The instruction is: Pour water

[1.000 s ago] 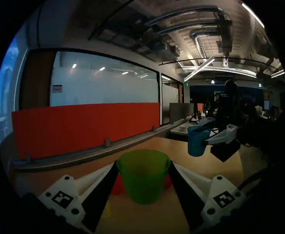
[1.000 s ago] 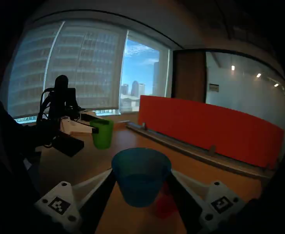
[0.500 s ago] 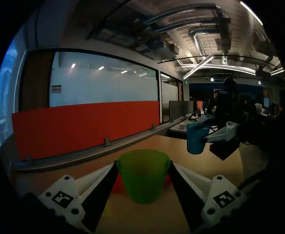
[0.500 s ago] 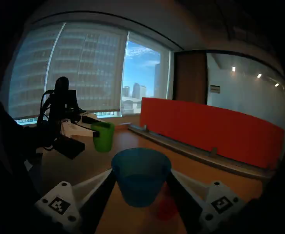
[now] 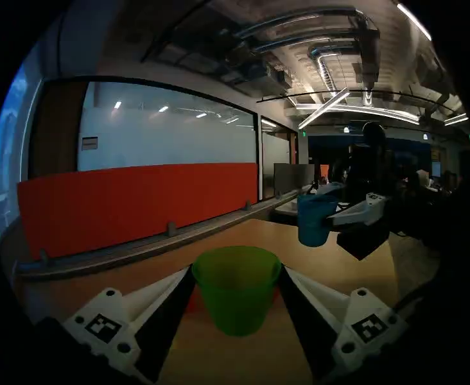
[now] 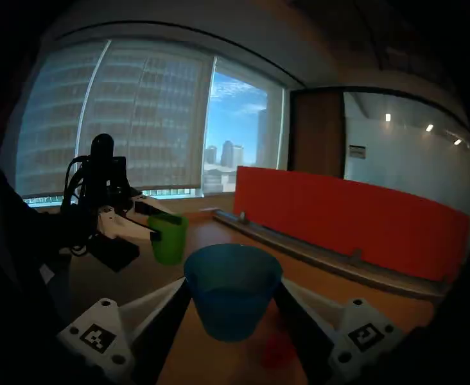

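Fingers point(image 5: 167, 305) clamped on two upright cups
Lower centre, left gripper point(image 5: 236, 285) holds green cup point(image 5: 236, 301); right gripper point(image 6: 233, 285) likewise holds blue cup point(image 6: 233, 308).

A red partition point(image 5: 139, 199) borders the wooden table point(image 6: 328, 282), with tall city windows point(image 6: 241, 141) behind it.

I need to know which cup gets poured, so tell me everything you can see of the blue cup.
The blue cup is translucent plastic, tapered, widest at its open rim. It is upright, clamped between the right gripper's fingers over the wooden table. A darker lower half looks like water. In the left gripper view it hangs right of the green cup.
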Demonstrator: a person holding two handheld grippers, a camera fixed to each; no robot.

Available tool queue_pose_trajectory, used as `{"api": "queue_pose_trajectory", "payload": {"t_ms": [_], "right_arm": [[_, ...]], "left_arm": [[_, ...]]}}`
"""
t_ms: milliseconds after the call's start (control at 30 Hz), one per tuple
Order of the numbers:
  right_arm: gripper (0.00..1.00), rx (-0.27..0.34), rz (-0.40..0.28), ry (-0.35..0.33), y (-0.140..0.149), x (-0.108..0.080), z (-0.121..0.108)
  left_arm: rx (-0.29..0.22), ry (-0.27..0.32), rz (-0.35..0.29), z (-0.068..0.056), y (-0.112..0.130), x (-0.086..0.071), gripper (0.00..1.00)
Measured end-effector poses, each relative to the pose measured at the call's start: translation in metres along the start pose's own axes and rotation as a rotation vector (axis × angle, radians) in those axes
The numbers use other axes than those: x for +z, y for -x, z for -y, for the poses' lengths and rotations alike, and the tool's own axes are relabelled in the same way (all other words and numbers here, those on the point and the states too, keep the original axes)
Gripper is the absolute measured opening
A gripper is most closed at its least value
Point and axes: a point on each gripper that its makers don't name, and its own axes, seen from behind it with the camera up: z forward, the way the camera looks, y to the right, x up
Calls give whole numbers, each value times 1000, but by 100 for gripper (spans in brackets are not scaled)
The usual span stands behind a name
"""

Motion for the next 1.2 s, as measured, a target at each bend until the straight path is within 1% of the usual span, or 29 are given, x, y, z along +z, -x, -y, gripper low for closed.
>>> {"api": "queue_pose_trajectory", "payload": {"t_ms": [200, 600, 900, 1200], "right_arm": [[89, -37, 7, 12, -5, 5, -1], [89, -130, -1, 0, -21, 14, 4], [89, -203, -23, 1, -40, 20, 5], [89, -277, -37, 7, -56, 24, 6]], "left_arm": [[-4, 12, 2, -7, 7, -1, 89], [-16, 37, 9, -21, 22, -6, 89], [-18, 59, 4, -31, 26, -8, 89], [-4, 75, 7, -41, 28, -7, 89]]}}
